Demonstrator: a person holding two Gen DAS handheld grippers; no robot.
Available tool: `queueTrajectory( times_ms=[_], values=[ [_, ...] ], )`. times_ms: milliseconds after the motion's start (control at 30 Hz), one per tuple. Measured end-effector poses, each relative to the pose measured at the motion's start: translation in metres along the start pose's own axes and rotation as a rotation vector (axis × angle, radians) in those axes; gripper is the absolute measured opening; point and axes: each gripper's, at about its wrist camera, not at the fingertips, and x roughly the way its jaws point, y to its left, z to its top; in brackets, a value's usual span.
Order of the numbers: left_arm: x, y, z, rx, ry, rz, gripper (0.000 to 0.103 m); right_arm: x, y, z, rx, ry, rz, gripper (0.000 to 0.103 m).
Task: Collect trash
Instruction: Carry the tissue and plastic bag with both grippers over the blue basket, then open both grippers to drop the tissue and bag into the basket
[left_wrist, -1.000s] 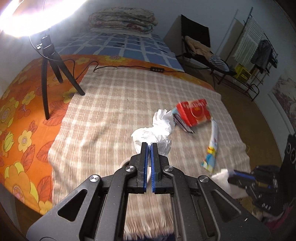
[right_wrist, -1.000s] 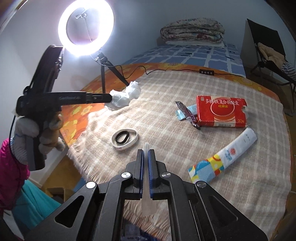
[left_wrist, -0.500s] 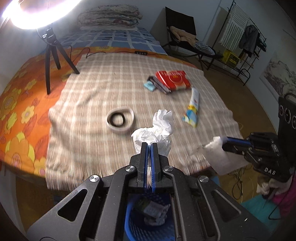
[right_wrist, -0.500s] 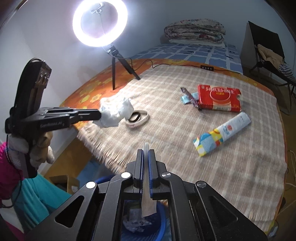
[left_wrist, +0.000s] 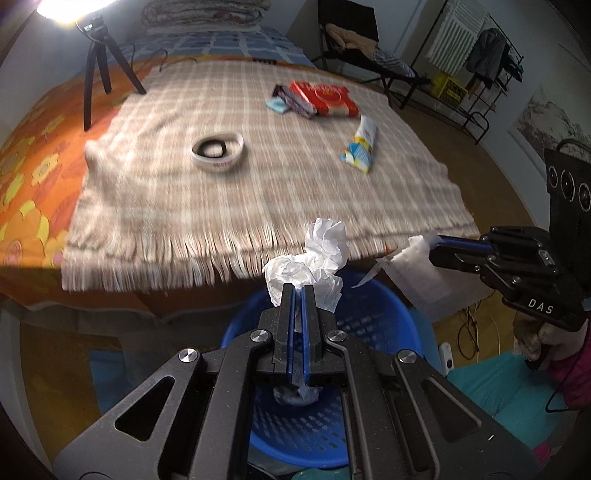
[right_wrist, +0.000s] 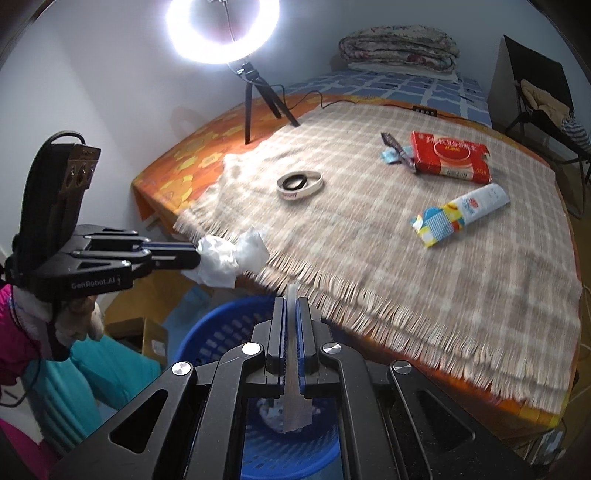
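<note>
My left gripper (left_wrist: 298, 291) is shut on a crumpled white tissue (left_wrist: 314, 258) and hangs over a blue perforated basket (left_wrist: 373, 325) on the floor beside the bed. My right gripper (right_wrist: 291, 302) is shut on a flat white wrapper (right_wrist: 294, 391), also above the blue basket (right_wrist: 218, 332), which holds some trash at its bottom. Each gripper shows in the other's view: the right gripper (left_wrist: 436, 245) with its flat white wrapper (left_wrist: 421, 280), the left gripper (right_wrist: 195, 254) with its crumpled white tissue (right_wrist: 229, 258). On the checked blanket (left_wrist: 258, 155) lie a red box (left_wrist: 328, 98), a colourful tube (left_wrist: 360, 144) and a tape ring (left_wrist: 218, 149).
A ring light on a tripod (right_wrist: 221, 33) stands at the bed's far left corner. A folding chair (left_wrist: 351, 40) and a clothes rack (left_wrist: 476, 62) stand on the floor to the right. The person's teal trousers (right_wrist: 107, 358) are beside the basket. Small wrappers (right_wrist: 397, 149) lie by the red box.
Both grippers pulled back from over the blanket to beyond the bed's fringed edge and sank, each still gripping its white trash. The blue basket came into view beneath them.
</note>
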Motion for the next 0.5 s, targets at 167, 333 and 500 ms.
queueTrajectory(
  times_ms=[167, 333, 500],
  values=[
    [0.009, -0.004, -0.013, 0.001, 0.03, -0.01, 0.0, 0.009, 0.004, -0.014, 0.02, 0.031, 0.012, 0.003],
    [0.019, -0.009, -0.025, 0.006, 0.061, -0.021, 0.0, 0.015, 0.006, -0.025, 0.028, 0.05, 0.011, 0.003],
    [0.026, -0.013, -0.032, 0.014, 0.081, -0.016, 0.0, 0.021, 0.004, -0.034, 0.053, 0.074, 0.02, 0.003]
  ],
)
